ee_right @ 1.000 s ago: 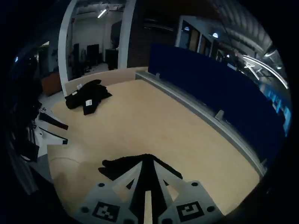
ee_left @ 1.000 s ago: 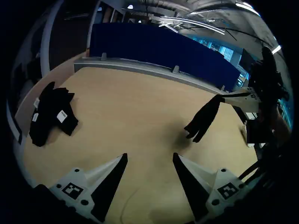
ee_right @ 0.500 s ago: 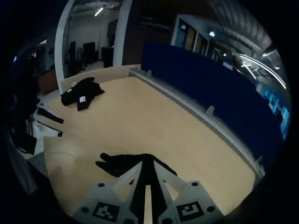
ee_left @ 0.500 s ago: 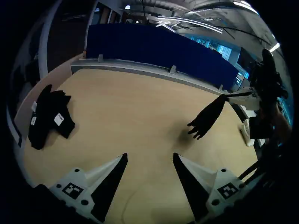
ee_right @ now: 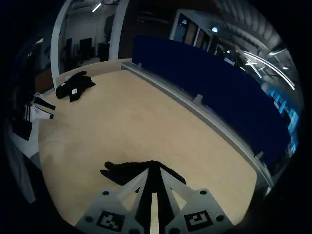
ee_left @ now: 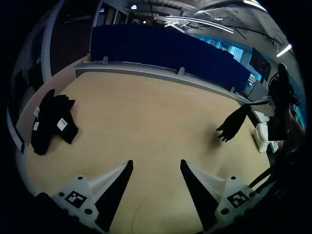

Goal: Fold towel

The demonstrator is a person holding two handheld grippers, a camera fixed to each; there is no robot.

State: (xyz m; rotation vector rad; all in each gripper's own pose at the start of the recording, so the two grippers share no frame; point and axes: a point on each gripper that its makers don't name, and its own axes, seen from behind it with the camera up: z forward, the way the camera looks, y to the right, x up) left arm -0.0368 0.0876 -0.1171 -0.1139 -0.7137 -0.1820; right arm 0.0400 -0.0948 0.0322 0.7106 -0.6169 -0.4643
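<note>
Over the table (ee_left: pixel 148 113), two black cloths are counted: a heap (ee_left: pixel 52 121), and a towel (ee_right: pixel 124 174) clamped by the right gripper (ee_right: pixel 153 171) (left gripper (ee_left: pixel 156 165) gaping). The towel has been carried nearer the table's edge.

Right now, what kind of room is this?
Probably an open office or lab: a long wooden desk, a blue divider along its far edge, and strip lights on a bare ceiling.

Right tool (ee_left: pixel 251 106) — towel (ee_left: pixel 233 124) clamped — swung farther off.

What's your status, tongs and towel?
Left tongs open, empty. Right tongs shut on black towel, dangling over table. Black cloth pile at far corner, out of the way.
</note>
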